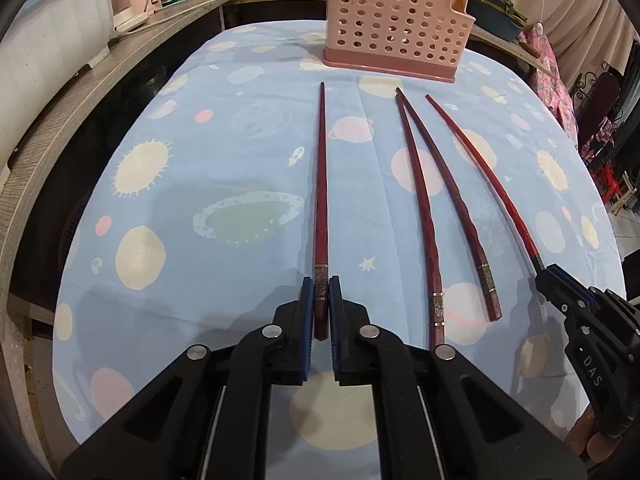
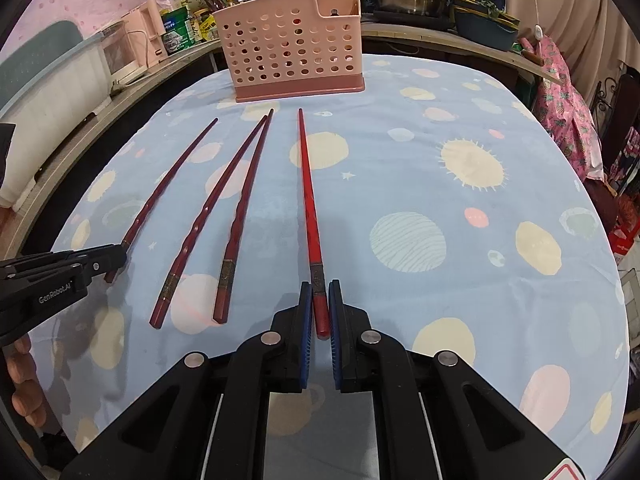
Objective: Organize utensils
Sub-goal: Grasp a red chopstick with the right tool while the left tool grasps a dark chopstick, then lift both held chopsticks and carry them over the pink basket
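Several dark red chopsticks lie lengthwise on a blue planet-print tablecloth [image 1: 200, 184]. My left gripper [image 1: 321, 282] is shut on the thick end of the leftmost chopstick [image 1: 321, 184]; it also shows in the right wrist view [image 2: 116, 258] with that chopstick [image 2: 172, 176]. My right gripper [image 2: 320, 286] is shut on the rightmost chopstick [image 2: 307, 184]; in the left wrist view the gripper [image 1: 548, 276] holds that chopstick [image 1: 480, 164]. Two chopsticks [image 1: 424, 200] [image 1: 448, 184] lie loose between them, tips touching. A pink perforated utensil holder [image 1: 394, 20] [image 2: 294, 44] stands at the far end.
A counter [image 1: 80, 92] with a white appliance, jars and pots runs along the left and back. Pots and a basin [image 2: 486, 26] sit behind the holder. Pink cloth [image 2: 568, 108] hangs at the right of the table.
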`<state>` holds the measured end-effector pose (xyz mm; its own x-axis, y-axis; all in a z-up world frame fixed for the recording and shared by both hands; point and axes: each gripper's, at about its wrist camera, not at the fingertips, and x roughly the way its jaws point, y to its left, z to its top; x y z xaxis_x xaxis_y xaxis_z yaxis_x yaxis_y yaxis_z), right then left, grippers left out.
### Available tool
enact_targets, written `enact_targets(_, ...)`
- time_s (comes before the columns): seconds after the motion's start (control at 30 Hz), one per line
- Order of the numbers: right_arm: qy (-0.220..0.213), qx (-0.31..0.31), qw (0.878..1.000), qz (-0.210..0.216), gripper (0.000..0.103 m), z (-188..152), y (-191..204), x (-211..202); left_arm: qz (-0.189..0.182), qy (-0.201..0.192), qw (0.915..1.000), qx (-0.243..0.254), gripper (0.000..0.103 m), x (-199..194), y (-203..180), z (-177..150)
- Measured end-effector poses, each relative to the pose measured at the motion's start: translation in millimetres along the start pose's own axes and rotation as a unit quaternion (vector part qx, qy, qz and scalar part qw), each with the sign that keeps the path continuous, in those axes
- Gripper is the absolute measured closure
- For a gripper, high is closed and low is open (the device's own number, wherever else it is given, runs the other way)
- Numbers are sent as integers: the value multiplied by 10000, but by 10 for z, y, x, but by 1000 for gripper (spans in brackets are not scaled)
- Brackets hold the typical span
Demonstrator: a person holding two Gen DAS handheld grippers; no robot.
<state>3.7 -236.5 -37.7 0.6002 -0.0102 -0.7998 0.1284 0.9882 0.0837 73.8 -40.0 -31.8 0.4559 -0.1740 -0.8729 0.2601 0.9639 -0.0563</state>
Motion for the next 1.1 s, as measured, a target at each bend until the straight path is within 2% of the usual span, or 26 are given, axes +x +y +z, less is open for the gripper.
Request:
enact_targets(0.37,-542,59,9985,89,96,325,-12,-396,-76,-465,9988,-103,96,-415,78,248)
enact_targets(0.47,-775,143,9968,161,96,493,-56,-551,-131,-643,9978,-118,96,-561,88,374)
enact_targets(0.53,-916,195,9954,182,102,625,-92,-639,-147,-771,9968,-123,96,-650,101,468)
enact_targets(0.77,-1363,260,9902,164,103,1091,-224,-833,-137,-1294,9913,-174,96,-930,161,892)
enact_targets(0.9,-1256,201,9918,141,97,1097,-237,-712,-126,-1397,9899,-204,96,-970,199,980)
enact_targets(1.0,-912,158,9956,166,88,896,-239,-492,-140,-1334,9907,-223,96,-935,212,958)
enact_targets(1.1,-510,73,9986,120,87,614,-237,-238,-159,-1286,9913,-218,96,-913,202,910)
